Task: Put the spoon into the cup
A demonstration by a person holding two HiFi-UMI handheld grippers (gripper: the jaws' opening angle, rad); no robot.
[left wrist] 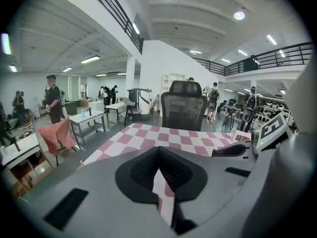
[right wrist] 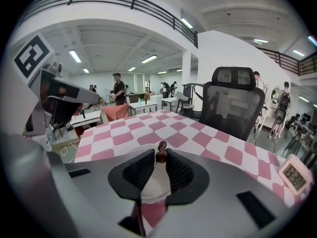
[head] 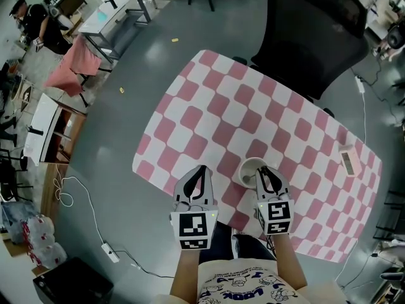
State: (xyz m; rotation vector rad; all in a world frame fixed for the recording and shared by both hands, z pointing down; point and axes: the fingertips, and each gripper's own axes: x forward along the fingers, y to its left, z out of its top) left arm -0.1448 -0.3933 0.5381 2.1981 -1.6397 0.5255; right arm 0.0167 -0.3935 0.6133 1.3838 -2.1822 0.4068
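— Where's the dark brown spoon (right wrist: 161,151)?
— Only its handle end shows, upright above the round white cup (right wrist: 153,185), pinched between the tips of the right claw (head: 266,171), which stands narrow.
— And the cup?
— On the pink-and-white chequered surface (head: 253,100), near its 6 o'clock edge.
— The left claw (left wrist: 158,148)?
— At the cup's 9 o'clock, apart from it, tips together, holding nothing.
— Further out?
— A small white digital clock (head: 348,161) at the cup's 3 o'clock, and a black mesh office chair (head: 316,37) at 1 o'clock.
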